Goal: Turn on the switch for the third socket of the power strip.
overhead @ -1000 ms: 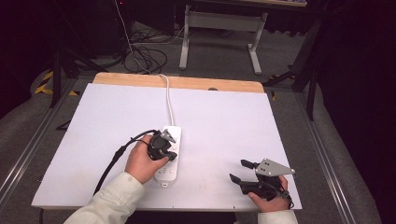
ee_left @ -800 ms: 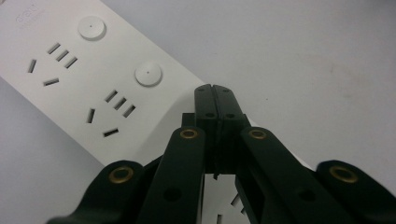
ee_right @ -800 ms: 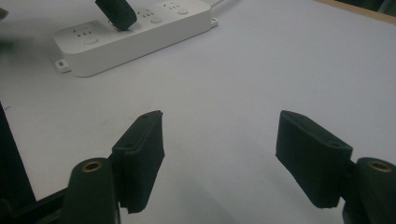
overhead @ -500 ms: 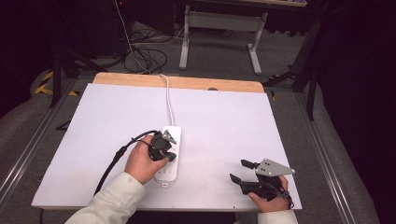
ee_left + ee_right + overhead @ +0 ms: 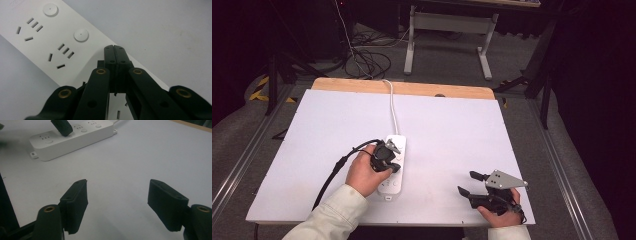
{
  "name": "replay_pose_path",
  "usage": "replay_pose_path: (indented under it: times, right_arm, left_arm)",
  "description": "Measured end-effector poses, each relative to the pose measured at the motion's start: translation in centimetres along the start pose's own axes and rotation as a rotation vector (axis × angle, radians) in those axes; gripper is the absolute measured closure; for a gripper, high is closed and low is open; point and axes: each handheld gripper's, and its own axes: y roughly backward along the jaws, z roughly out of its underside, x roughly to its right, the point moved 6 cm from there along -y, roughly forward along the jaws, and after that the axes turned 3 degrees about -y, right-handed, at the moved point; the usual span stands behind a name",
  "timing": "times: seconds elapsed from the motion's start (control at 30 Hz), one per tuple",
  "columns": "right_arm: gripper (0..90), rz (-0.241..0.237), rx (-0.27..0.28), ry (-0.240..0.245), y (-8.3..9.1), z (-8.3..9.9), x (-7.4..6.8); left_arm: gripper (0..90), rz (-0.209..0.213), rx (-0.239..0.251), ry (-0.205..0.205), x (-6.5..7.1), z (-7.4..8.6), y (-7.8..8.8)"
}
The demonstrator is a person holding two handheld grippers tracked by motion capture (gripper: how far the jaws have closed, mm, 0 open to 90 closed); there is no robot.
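Pressed flat together with nothing between them, the fingers (image 5: 115,53) of the left gripper (image 5: 388,154) point down at the white power strip (image 5: 393,167), their tips at or just above its top face; contact cannot be told for sure. Spread wide and empty, the fingers (image 5: 75,202) of the right gripper (image 5: 470,184) hang just over bare board.

By size: the white tabletop (image 5: 337,120) lies across nearly the whole high view, with a strip of bare wood (image 5: 412,89) along its far edge. On it, a little left of middle and toward the near side, the power strip lies lengthwise, pointing away from the person. Its white cord (image 5: 393,107) runs from the far end over the wooden edge. The left hand (image 5: 364,172) rests against the strip's left side, holding its gripper above the strip's middle. The right hand (image 5: 499,212) sits at the near right corner, well apart from the strip.

In the left gripper view the strip shows sets of slotted sockets, each with a round white button (image 5: 81,34) beside it; the closed tips stand just right of the nearer button.
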Motion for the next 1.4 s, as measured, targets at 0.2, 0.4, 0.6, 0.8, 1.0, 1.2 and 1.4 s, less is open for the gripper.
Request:
replay_pose_path:
  times: [0.2,0.4,0.6,0.8,1.0,1.2,1.4]
  right_arm:
    - [32.7,-0.001,0.000,0.000,0.0,0.0,0.0]
    - [32.7,-0.002,0.000,0.000,0.0,0.0,0.0]
    - [32.7,-0.003,-0.001,0.000,0.0,0.0,-0.1]
    - [32.7,-0.002,0.003,-0.002,0.0,0.0,0.0]
    - [32.7,-0.001,0.005,-0.002,0.1,0.0,0.0]
    - [32.7,-0.001,0.003,-0.003,0.1,0.0,0.0]
    - [32.7,0.000,0.005,-0.003,0.1,0.0,0.0]
  left_arm:
    - [90.0,0.018,0.001,0.009,-0.2,0.0,0.0]
    - [90.0,0.015,0.002,0.010,-0.1,0.0,-0.1]
    - [90.0,0.022,0.004,0.007,-0.1,0.0,-0.2]
    - [90.0,0.021,0.031,0.026,-0.2,0.1,-0.1]
    - [90.0,0.004,0.090,0.057,-0.5,0.1,0.4]
    - [90.0,0.016,0.121,0.036,0.0,-0.5,1.7]
    - [90.0,0.028,0.141,0.020,0.6,-0.9,2.6]
